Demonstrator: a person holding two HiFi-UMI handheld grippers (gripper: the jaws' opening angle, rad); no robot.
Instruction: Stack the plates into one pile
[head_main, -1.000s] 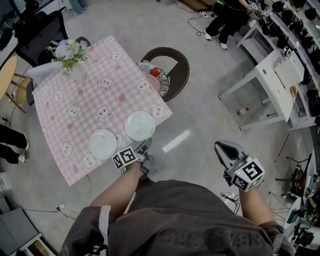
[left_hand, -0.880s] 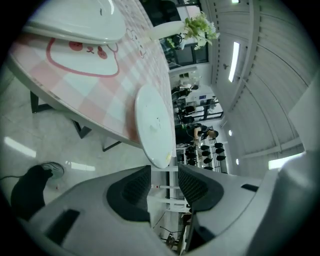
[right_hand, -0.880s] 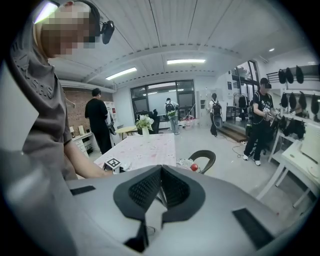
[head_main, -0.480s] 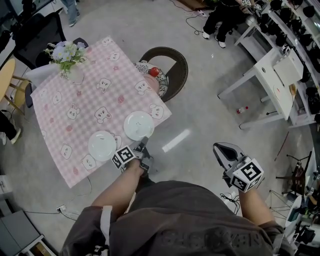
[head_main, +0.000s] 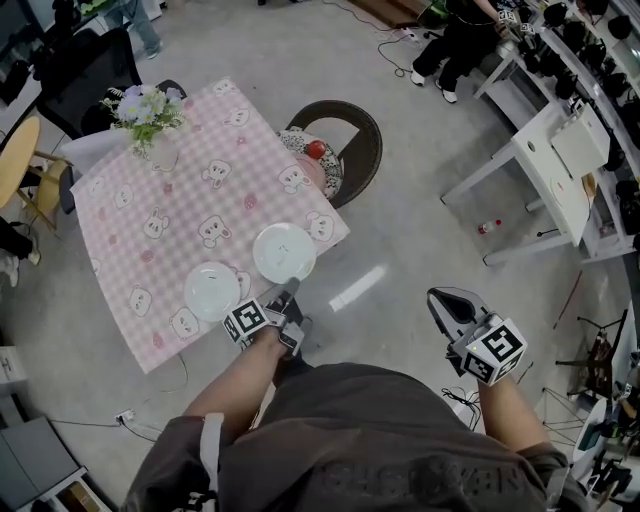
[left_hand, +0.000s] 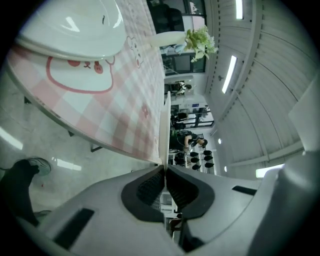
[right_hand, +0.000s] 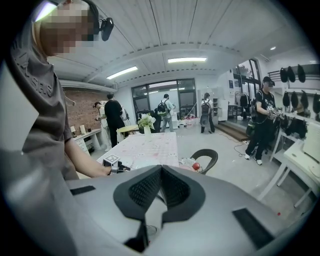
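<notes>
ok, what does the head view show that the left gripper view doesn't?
Head view only: the right gripper, held over the floor, and the chair. Left gripper view only: the left gripper up close, its jaws just closed, pinching the held plate's rim. Both: that plate, the other plate, the checked tablecloth, the flower vase.

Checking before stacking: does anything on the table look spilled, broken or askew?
Nothing stands out: the left plate and right plate look whole, side by side near the table's front edge, and the flower vase stands upright.
</notes>
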